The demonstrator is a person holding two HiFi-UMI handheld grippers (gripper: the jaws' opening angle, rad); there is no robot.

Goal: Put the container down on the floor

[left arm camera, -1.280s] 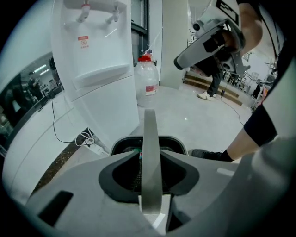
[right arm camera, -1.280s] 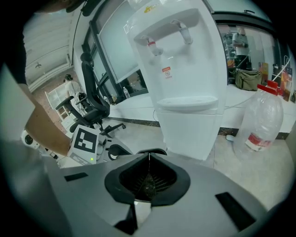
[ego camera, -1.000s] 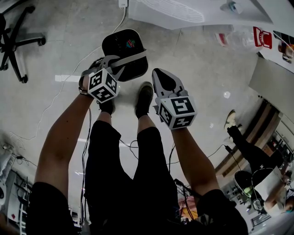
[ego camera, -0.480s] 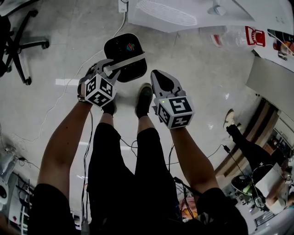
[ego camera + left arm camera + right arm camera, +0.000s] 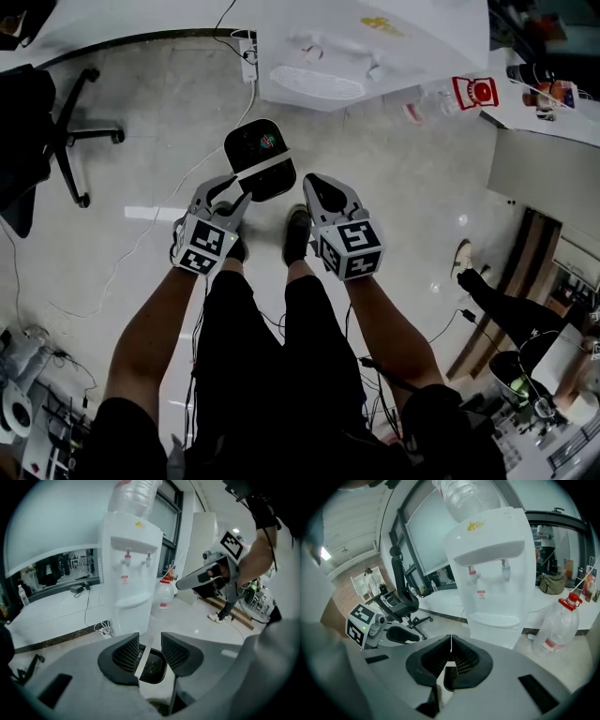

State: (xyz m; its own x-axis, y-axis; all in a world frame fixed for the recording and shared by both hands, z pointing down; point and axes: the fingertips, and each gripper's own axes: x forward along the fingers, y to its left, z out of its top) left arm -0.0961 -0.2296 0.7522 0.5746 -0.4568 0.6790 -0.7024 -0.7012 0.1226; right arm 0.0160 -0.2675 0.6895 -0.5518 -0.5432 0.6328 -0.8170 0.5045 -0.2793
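Observation:
The black container (image 5: 255,145) stands on the pale floor, just beyond the person's shoes (image 5: 297,232). My left gripper (image 5: 246,184) hangs above its near edge and apart from it, open. Its jaws opened wide and have just eased in a little, with nothing between them. In the left gripper view the container (image 5: 154,668) shows far below through the gap of the left gripper (image 5: 150,651). My right gripper (image 5: 314,183) is to the right of the container, shut and empty. In the right gripper view the right gripper (image 5: 450,654) has its pads together.
A white water dispenser (image 5: 356,47) stands on the floor beyond the container, with a water bottle (image 5: 473,92) to its right. A black office chair (image 5: 56,122) is at the left. Cables trail over the floor. Another person's leg (image 5: 487,291) is at the right.
Both grippers have risen away from the container, which stays on the floor. The left gripper has rolled, and the head view now takes in more of the room.

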